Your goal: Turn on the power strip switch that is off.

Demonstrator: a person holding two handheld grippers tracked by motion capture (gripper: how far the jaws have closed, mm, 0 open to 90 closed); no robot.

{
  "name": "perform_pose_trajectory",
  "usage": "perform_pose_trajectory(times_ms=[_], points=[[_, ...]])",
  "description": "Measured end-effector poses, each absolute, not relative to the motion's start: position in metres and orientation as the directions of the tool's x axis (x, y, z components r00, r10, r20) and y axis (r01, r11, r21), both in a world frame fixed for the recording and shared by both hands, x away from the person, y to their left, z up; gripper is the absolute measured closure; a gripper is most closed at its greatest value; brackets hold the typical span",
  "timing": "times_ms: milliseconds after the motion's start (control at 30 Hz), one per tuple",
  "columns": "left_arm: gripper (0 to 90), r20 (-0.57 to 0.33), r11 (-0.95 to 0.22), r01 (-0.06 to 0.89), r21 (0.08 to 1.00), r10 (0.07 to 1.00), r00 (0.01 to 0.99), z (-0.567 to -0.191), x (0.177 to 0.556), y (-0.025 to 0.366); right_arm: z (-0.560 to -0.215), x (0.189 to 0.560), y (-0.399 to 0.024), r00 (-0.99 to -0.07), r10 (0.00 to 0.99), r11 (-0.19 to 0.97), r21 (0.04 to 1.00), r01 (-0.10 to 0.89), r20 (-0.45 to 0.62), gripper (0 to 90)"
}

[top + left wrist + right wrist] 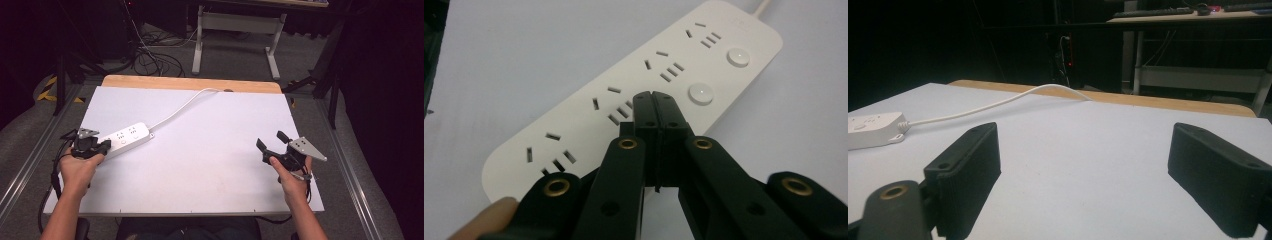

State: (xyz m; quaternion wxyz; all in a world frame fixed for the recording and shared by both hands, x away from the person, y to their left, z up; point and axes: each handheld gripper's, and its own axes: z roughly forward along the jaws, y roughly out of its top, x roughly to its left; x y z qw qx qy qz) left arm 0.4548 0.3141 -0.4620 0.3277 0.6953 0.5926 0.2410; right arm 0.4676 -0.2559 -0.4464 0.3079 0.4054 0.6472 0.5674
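A white power strip lies on the left part of the white table, its white cord running to the far edge. My left gripper is shut, jaws pressed together with nothing between them. In the left gripper view its tips hover over the power strip beside a round white button; whether they touch it I cannot tell. My right gripper stands open above the right side of the table. The right gripper view shows its pads wide apart and the power strip far off.
A wooden strip borders the table's far edge. Beyond it stand a desk frame and loose cables on the floor. Metal rails run along both sides. Bare white surface spreads between the two grippers.
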Motion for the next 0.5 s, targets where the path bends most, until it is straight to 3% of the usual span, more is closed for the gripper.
perform_pose_trajectory(times_ms=[500], points=[[90.0,-0.073,-0.041,0.676,0.735,0.987,0.14,-0.4645,0.4534,0.3102,-0.4451,0.4667,-0.2578,-0.474,0.877,0.004,0.984,0.176,0.081,13.1]])
